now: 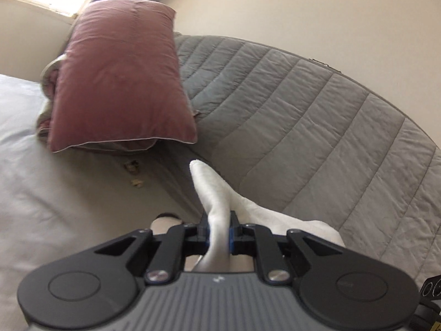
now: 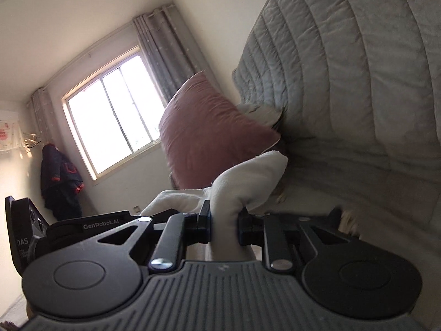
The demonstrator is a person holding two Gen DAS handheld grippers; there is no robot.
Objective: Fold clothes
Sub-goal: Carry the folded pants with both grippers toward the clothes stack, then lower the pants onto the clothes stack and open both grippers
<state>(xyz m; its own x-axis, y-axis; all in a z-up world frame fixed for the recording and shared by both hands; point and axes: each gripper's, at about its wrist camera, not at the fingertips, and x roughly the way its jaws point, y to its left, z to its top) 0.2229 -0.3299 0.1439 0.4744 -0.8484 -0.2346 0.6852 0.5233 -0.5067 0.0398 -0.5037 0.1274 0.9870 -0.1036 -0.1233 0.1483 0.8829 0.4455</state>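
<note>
White terry garment (image 1: 217, 193), soft and bunched, was pinched in my left gripper (image 1: 219, 230) and right gripper (image 2: 224, 220); quilted grey headboard (image 1: 303, 115) behind.

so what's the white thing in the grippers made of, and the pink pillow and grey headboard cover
White garment: soft, matte, fleecy-looking knit, perhaps cotton; it bunches thickly between the fingers. Pink pillow: smooth woven fabric with a faint sheen and pale piped edge. Grey cover: matte quilted, padded cloth with stitched channels.

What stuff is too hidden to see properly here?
- White garment: the left hand-held gripper covers its lower part in the left wrist view, so its kind is unclear.
- Same garment: the right hand-held gripper hides the rest.
- Small scraps on the bed: too blurred.
</note>
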